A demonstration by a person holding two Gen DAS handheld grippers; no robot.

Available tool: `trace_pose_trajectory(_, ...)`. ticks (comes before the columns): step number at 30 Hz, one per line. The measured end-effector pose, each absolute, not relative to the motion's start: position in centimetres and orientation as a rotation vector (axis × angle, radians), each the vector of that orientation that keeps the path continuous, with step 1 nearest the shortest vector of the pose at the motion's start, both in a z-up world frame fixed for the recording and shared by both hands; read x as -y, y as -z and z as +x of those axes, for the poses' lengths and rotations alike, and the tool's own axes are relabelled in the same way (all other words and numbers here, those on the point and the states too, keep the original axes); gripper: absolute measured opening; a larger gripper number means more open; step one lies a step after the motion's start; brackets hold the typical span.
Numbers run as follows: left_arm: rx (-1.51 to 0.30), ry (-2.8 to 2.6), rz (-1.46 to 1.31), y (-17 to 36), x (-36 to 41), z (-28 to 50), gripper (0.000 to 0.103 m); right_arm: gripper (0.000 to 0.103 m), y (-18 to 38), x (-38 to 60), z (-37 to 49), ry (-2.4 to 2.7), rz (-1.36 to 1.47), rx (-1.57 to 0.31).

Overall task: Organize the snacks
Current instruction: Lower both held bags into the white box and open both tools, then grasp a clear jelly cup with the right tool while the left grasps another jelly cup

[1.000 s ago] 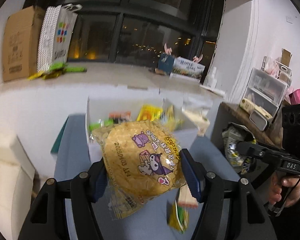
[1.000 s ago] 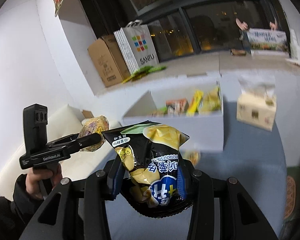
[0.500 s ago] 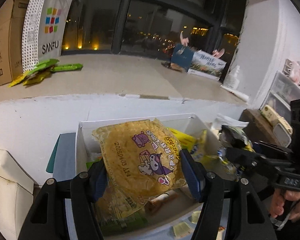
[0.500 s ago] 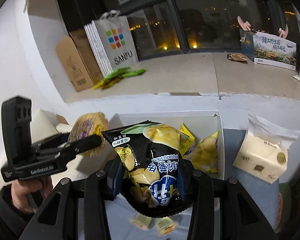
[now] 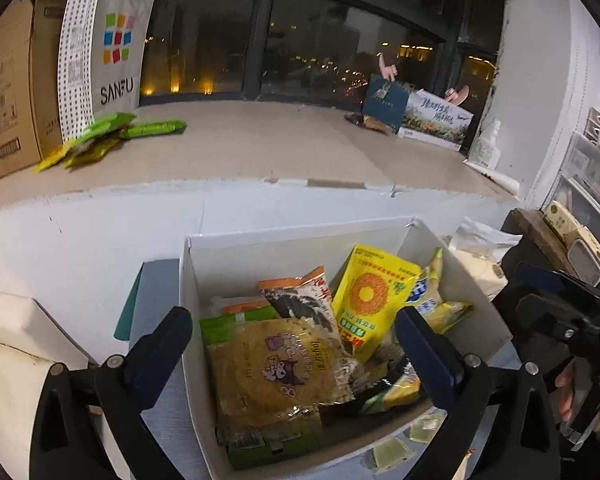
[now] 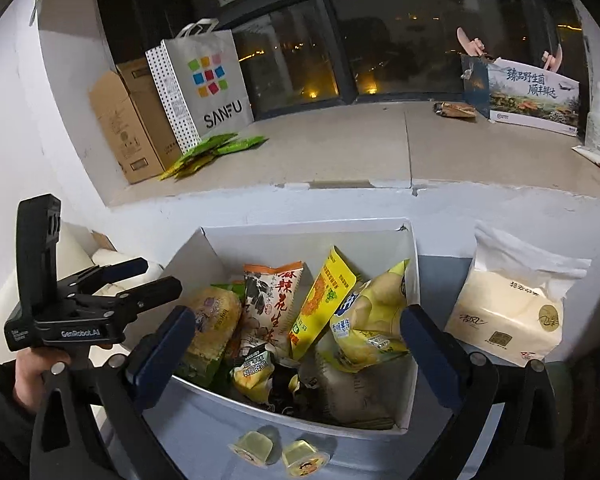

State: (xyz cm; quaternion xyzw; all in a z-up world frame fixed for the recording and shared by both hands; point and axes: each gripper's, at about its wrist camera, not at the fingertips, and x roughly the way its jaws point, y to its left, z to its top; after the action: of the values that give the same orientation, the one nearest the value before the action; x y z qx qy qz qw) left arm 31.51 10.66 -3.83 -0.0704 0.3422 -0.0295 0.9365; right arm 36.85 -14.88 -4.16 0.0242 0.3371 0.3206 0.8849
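A white box (image 5: 300,232) (image 6: 300,227) full of snack packets stands on the blue-grey table. My left gripper (image 5: 296,340) hangs over its left half with jaws opening wide. The round yellow cake packet (image 5: 276,368) lies free in the box below them, touching neither pad. My right gripper (image 6: 298,328) is above the box's near edge, its jaws opening too. The black and yellow chips bag (image 6: 256,372) lies loose among the packets. The left gripper (image 6: 156,276) shows at the box's left, the right gripper (image 5: 540,292) at its right.
Two jelly cups (image 6: 280,454) sit on the table before the box. A tissue pack (image 6: 508,312) lies to its right. Behind, a windowsill holds a SANFU paper bag (image 5: 104,52), a cardboard box (image 6: 128,120) and green packets (image 5: 112,136). A white cushion (image 5: 12,360) is at left.
Both grippers carried their packets over the box, then spread wide. The cake packet and the chips bag dropped out of the jaws into the box.
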Motion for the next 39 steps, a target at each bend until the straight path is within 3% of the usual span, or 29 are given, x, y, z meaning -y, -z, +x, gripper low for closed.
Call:
trace_pose_trajectory(10, -0.532, 0.126, -0.092, 0.8, -7.2, 19.7, 0.103, 0.103, 2.6, 17.8, 29.0, -0.709, 0.026, -0.574)
trace_pose_trajectory(22, -0.605, 0.197, -0.119, 7.7, -1.9, 8.3, 0.103, 0.103, 9.1, 22.7, 17.7, -0.716, 0.045, -0.578)
trace_pose_trajectory(29, -0.628, 0.202, -0.125, 8.8, -1.0, 6.5, 0.103, 0.103, 11.9, 23.8, 17.7, -0.670, 0.109, -0.669)
trace_pose_trajectory(39, -0.637, 0.197, -0.146, 9.0, -1.2, 6.5, 0.103, 0.103, 12.6, 19.2, 21.0, -0.671, -0.051, -0.695)
